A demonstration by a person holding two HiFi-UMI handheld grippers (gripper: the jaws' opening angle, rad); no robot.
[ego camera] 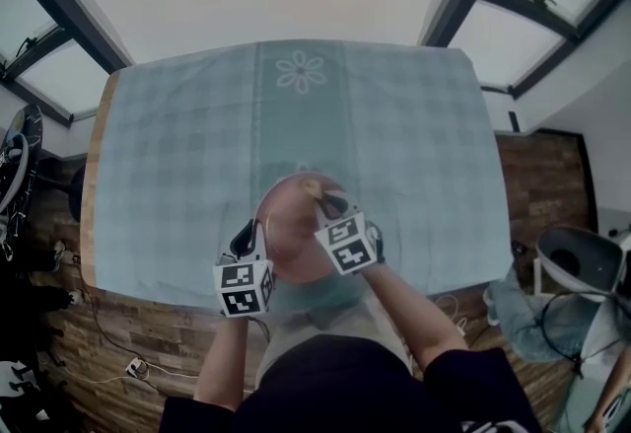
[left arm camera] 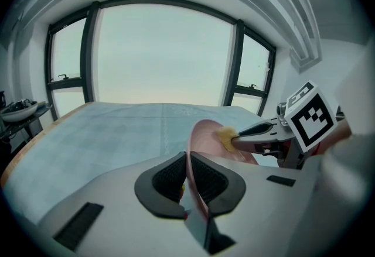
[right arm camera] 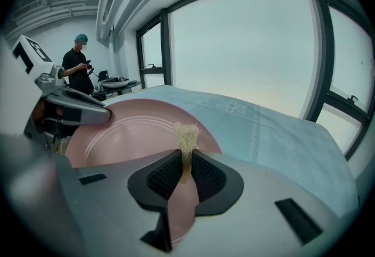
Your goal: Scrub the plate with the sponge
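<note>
The jaws of the left gripper (left arm camera: pixel 187 177) are closed on the rim of the pink plate (left arm camera: pixel 206 133), which is held tilted over the cloth-covered desk (ego camera: pixel 177 145), in the lower middle of the head view. The jaws of the right gripper (right arm camera: pixel 186 171) are closed on the yellow sponge (right arm camera: pixel 187 133), which touches the plate's face.

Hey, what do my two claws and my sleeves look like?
Left claw and right claw: light grey bodies, black ribbed pads, each bearing a cube of black-and-white square markers. Sleeves are short and dark.
</note>
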